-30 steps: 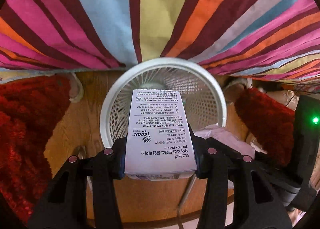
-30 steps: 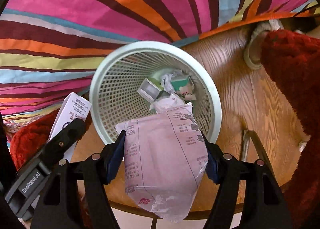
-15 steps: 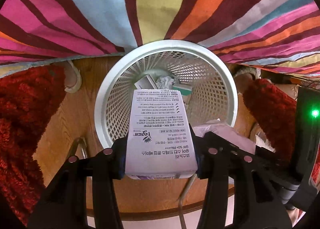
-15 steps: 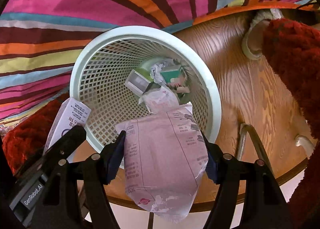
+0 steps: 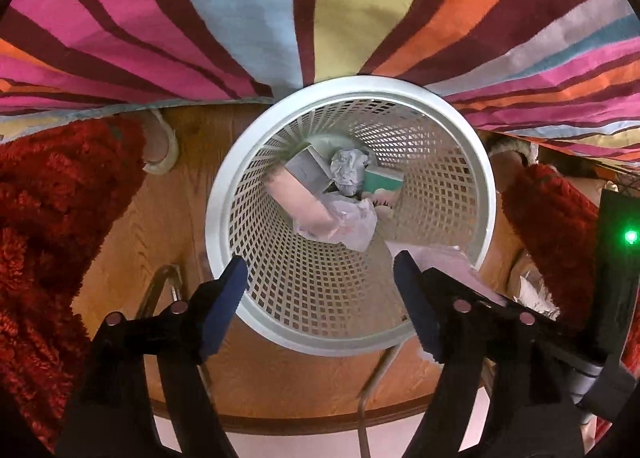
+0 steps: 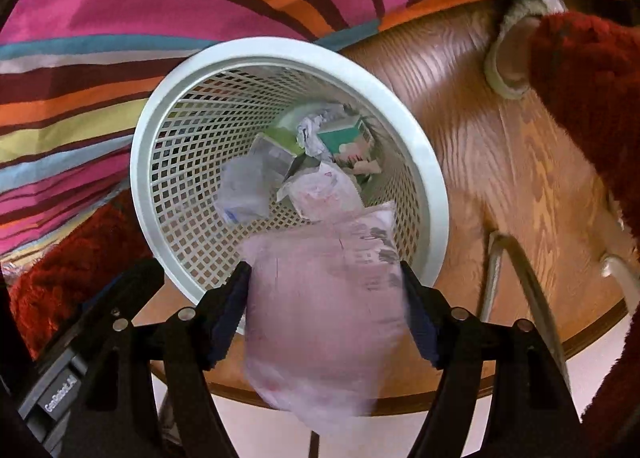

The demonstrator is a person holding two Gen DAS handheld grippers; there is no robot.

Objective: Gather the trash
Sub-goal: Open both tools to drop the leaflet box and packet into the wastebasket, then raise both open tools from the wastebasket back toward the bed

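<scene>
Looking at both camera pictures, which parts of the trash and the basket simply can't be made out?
- Print on the pink bag: motion-blurred in the right wrist view, unreadable.
- Falling box in the white basket: smeared, no label legible.
- Basket floor: covered by crumpled paper and a green carton in the left wrist view.
- The pink bag's lower end: hidden in the left wrist view behind the open left gripper.

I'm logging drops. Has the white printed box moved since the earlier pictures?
Yes. It left the open left gripper and now lies, blurred, down inside the white basket, below its rim.
</scene>
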